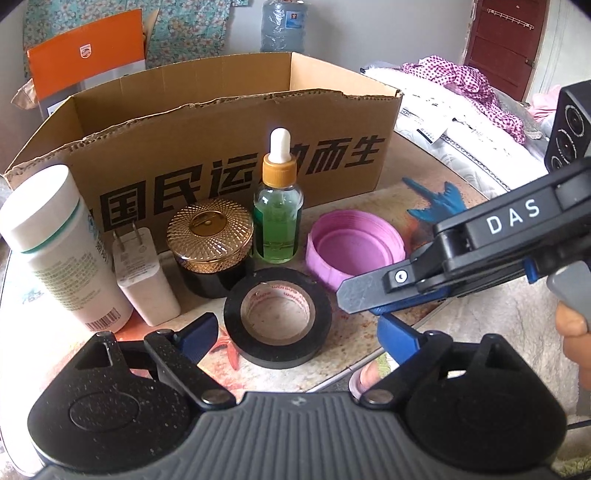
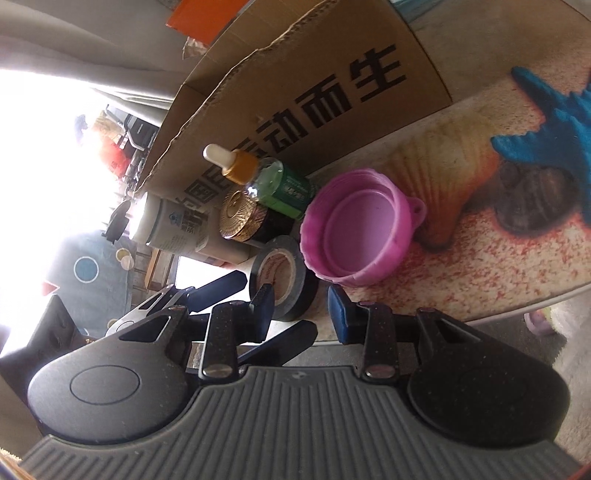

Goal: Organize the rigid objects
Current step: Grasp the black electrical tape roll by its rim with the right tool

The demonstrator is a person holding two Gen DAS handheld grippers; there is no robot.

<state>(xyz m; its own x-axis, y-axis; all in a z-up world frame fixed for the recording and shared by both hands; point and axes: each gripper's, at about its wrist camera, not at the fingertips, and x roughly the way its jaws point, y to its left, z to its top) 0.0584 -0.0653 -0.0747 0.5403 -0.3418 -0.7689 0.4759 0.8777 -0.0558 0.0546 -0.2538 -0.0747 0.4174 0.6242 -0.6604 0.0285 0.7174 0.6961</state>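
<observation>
An open cardboard box [image 1: 236, 140] stands at the back of the table. In front of it stand a white bottle [image 1: 55, 243], a white charger plug [image 1: 142, 273], a black jar with a gold lid [image 1: 210, 243], a green dropper bottle [image 1: 277, 210], a pink lid [image 1: 354, 247] and a black tape roll [image 1: 277, 314]. My left gripper [image 1: 295, 332] is open just in front of the tape roll. My right gripper [image 2: 301, 310] is open, tilted sideways, close to the pink lid [image 2: 356, 232] and the tape roll [image 2: 282, 275]. It also shows in the left wrist view [image 1: 354, 299].
The table has a seashell-print cover [image 2: 480, 236]. An orange box [image 1: 85, 55] and a water jug [image 1: 282, 26] stand behind the cardboard box. A bed with clothes [image 1: 461, 96] lies at the right. The table edge [image 2: 554, 299] is near my right gripper.
</observation>
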